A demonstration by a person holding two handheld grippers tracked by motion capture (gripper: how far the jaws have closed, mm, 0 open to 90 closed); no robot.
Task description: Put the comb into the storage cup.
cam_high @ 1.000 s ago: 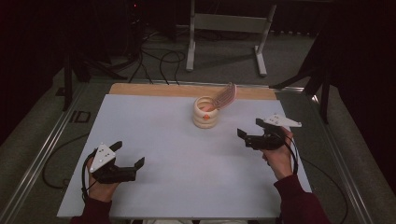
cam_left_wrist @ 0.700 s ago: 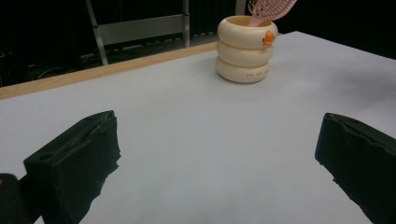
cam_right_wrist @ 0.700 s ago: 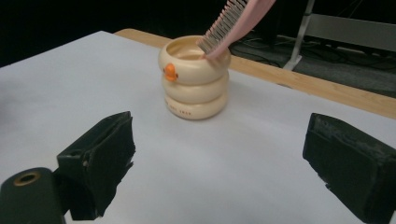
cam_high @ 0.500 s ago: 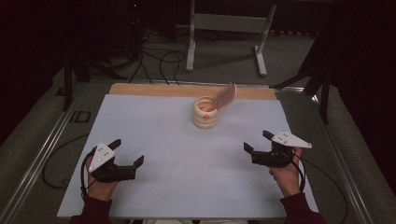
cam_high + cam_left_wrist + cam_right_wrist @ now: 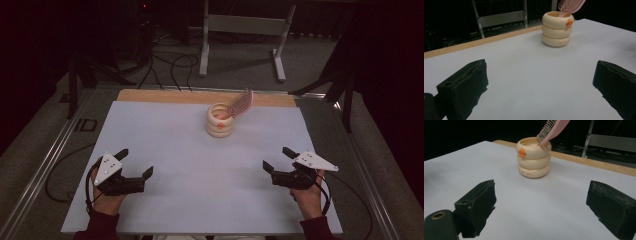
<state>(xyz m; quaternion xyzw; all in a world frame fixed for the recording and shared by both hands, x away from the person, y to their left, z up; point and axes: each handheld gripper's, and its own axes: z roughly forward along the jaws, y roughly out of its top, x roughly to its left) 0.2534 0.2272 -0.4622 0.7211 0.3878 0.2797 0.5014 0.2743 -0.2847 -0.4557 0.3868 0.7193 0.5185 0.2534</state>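
Note:
A cream ringed cup (image 5: 221, 121) (image 5: 556, 30) (image 5: 533, 158) with a small orange mark stands upright at the far middle of the white table (image 5: 165, 135). A pink hairbrush (image 5: 239, 104) (image 5: 571, 5) (image 5: 551, 130) leans out of it, bristle end up and to the right. My left gripper (image 5: 135, 162) rests near the front left corner, open, with nothing between its jaws. My right gripper (image 5: 278, 159) rests near the front right, also open with nothing in it. Both point toward the cup from well short of it.
A wooden strip (image 5: 165, 96) runs along the table's far edge. Beyond it on the floor stand a grey metal stand (image 5: 245, 30) and loose cables (image 5: 165, 60). Metal rails (image 5: 45, 165) flank the table on both sides.
My right gripper has drawn back from near the cup toward the front right edge of the table. The left gripper, the cup and the brush have stayed put.

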